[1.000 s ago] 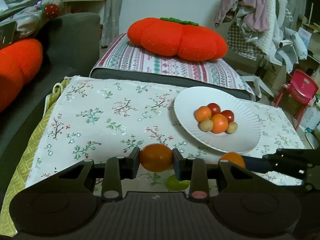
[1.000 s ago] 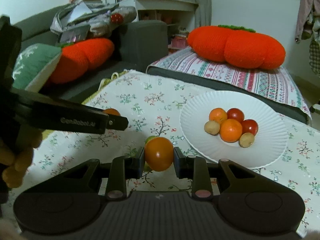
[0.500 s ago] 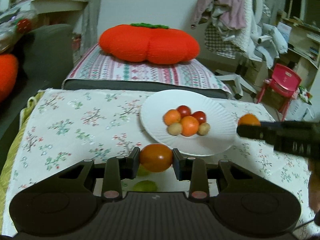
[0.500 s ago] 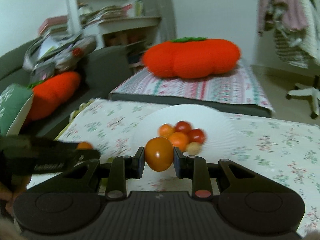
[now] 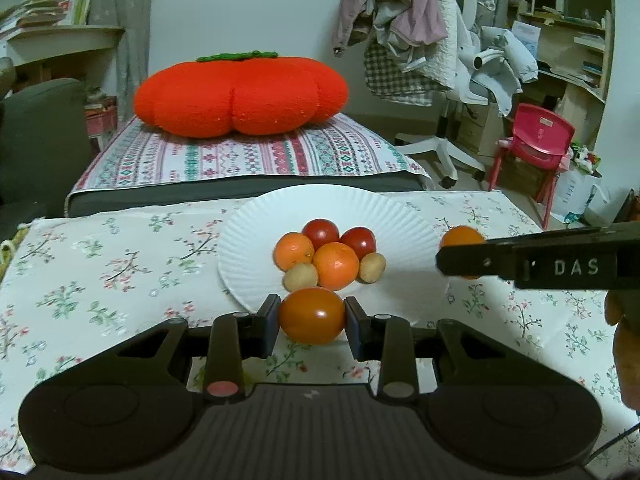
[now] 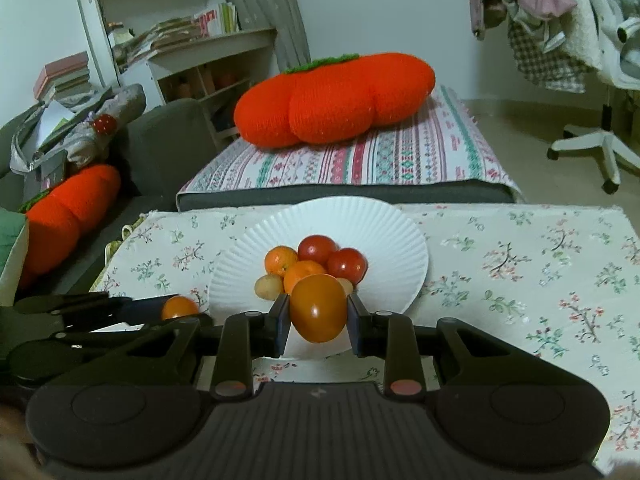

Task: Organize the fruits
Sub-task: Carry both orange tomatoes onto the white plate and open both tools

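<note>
With an orange tomato point(image 5: 311, 315) clenched in the left gripper point(image 5: 311, 320) and another tomato point(image 6: 317, 307) in the right gripper point(image 6: 317, 320), each is best lowered gently onto a bare part of the white plate point(image 5: 256, 236) beside the fruit pile point(image 5: 330, 254) before being released.

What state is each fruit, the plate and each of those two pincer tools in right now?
Left gripper: shut on an orange tomato.
Right gripper: shut on another orange tomato.
Paper plate: upright on the tablecloth, holding six fruits.
Piled fruits: resting together, touching.
</note>
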